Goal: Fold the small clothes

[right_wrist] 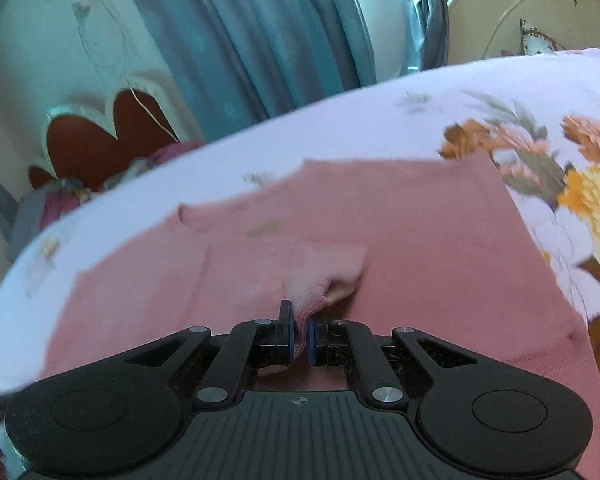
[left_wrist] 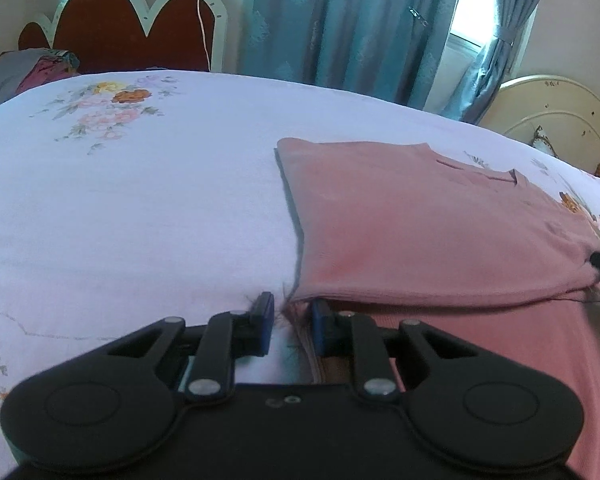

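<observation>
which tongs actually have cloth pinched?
The right tongs: a bunched pleat of the pink knit garment sits clamped between them. The left tongs are parted at its edge.

Room around the garment (left_wrist: 440, 216): left of it we find bare bedsheet (left_wrist: 140, 200) running unobstructed up to the pillows (left_wrist: 40, 66) and headboard (left_wrist: 116, 36). Beyond it, a strip of sheet, then curtain (left_wrist: 340, 32). Right of it, a narrower strip of sheet, open to the bed's edge, backed by a cream panel (left_wrist: 560, 116).
</observation>
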The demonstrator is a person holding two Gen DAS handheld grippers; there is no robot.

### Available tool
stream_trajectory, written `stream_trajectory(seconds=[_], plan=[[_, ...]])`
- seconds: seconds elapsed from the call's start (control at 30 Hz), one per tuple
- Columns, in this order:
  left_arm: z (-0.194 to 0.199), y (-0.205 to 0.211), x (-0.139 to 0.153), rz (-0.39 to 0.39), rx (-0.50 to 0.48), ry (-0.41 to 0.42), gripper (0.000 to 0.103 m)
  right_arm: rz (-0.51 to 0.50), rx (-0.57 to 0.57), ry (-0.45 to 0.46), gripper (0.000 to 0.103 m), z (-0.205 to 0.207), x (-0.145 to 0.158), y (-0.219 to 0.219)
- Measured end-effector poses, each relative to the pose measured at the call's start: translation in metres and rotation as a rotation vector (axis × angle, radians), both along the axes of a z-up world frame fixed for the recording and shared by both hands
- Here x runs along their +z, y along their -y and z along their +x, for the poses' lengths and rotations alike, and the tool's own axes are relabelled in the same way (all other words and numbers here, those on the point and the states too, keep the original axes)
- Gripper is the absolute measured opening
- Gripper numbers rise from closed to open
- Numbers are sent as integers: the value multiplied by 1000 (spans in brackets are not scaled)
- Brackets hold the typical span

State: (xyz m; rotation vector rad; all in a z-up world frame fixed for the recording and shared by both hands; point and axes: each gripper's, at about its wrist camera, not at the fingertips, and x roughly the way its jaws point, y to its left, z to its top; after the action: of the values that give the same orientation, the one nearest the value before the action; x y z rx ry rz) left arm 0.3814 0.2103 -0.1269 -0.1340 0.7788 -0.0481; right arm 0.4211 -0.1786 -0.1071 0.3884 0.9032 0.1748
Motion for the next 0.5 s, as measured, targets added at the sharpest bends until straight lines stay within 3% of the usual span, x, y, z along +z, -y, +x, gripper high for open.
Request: stream_trajectory(seconds=[0.33,0.5], plan=[[6,-2,-1,6,4,-8,19,-5,-2,-17,5,-2,-8,-1],[7,-1,-1,6,6,-12,27,5,19,-39,6,-2,-9,1]])
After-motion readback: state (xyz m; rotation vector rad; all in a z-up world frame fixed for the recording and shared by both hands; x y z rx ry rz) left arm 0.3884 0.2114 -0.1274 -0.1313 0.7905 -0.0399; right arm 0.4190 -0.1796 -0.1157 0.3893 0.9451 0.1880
